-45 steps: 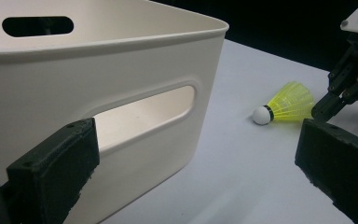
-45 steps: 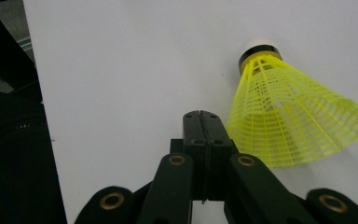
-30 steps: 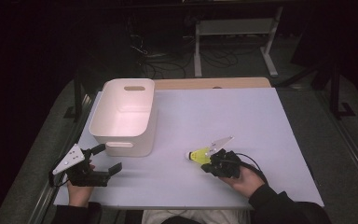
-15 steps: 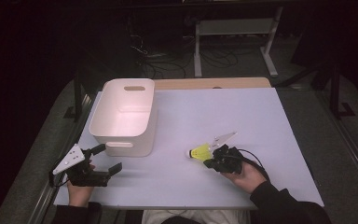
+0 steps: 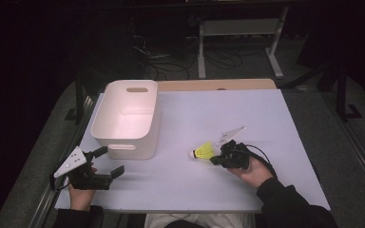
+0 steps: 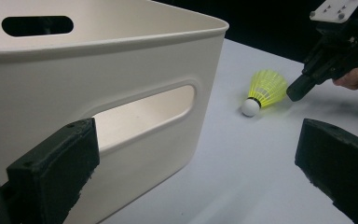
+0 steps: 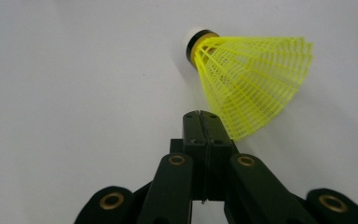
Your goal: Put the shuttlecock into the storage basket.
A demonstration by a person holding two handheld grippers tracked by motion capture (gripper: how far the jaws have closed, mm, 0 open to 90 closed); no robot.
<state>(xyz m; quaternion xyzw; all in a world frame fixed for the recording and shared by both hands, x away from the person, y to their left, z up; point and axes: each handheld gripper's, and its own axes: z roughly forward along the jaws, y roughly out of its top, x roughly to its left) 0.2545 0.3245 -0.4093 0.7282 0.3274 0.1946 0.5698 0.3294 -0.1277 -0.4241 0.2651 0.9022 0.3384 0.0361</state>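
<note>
Since a second ago, my right claw [image 5: 215,160] has slid across the counter [image 5: 275,123] toward three o'clock, and the yellow shuttlecock [image 5: 203,152] has gone with it, ending a little farther from the white bin [image 5: 126,118]. My left claw [image 5: 105,162] has kept its place at seven o'clock, just off the bin's near wall, its jaws standing wide apart with nothing between them.

Seen from the right gripper view, my right claw [image 7: 200,119] is shut tight, pads together, and holds nothing; its tip touches or nearly touches the edge of the shuttlecock's [image 7: 251,79] mesh skirt, so I judge it is nudging the thing, not gripping it. The shuttlecock [image 6: 265,91] lies on its side on the bare counter at five o'clock from the bin, cork end pointing toward the bin.

By my reckoning it is featherlight and rolls at a touch. The plastic skirt is springy and would crush or slip under a hard squeeze. I would open the claw and close gently just behind the firm cork, where the skirt narrows.
</note>
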